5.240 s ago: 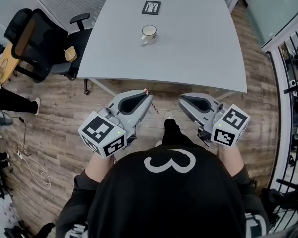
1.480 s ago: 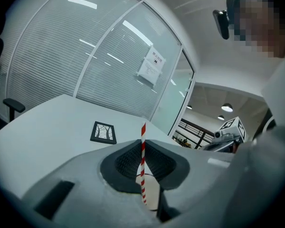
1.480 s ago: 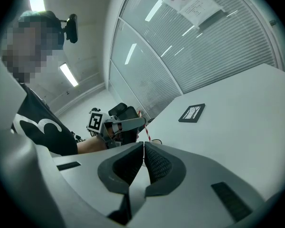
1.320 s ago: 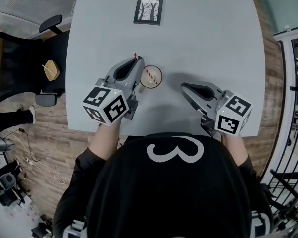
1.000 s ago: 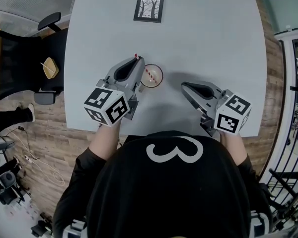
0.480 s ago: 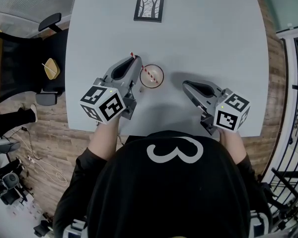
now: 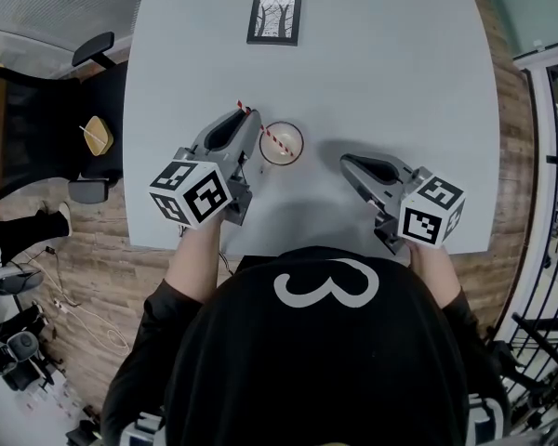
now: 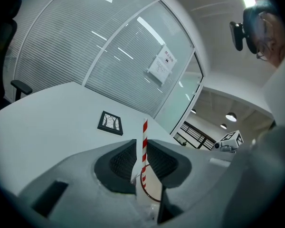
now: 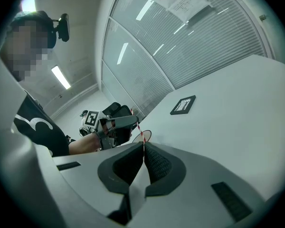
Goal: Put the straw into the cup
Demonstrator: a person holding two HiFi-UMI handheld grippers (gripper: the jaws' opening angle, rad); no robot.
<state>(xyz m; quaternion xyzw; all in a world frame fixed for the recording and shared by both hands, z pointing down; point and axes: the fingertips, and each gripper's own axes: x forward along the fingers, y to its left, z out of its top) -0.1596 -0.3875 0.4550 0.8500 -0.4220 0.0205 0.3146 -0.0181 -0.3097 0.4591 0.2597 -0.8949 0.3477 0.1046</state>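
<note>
A white cup [image 7: 295, 135] stands on the grey table [image 7: 400, 82] near its front edge. The red-and-white striped straw [image 7: 263, 130] leans with its lower end inside the cup and its top up to the left. My left gripper [image 7: 249, 121] is just left of the cup. Its jaws have just been opening, and the straw [image 8: 144, 141] stands in the narrow gap between them, clear of the pads. In the left gripper view, the cup [image 8: 152, 191] shows below the left gripper [image 8: 141, 145]. My right gripper [image 7: 347, 162] rests to the cup's right, shut and empty [image 9: 143, 147].
A small framed picture [image 7: 274, 17] lies at the table's far side. A black office chair [image 7: 28, 128] stands left of the table. Wooden floor and a railing [image 7: 549, 156] lie to the right. The person's torso is close against the table's front edge.
Five seconds ago both grippers hung over the floor, short of the table; now they flank the cup. Over the last second the left gripper and the straw's top shifted slightly left.
</note>
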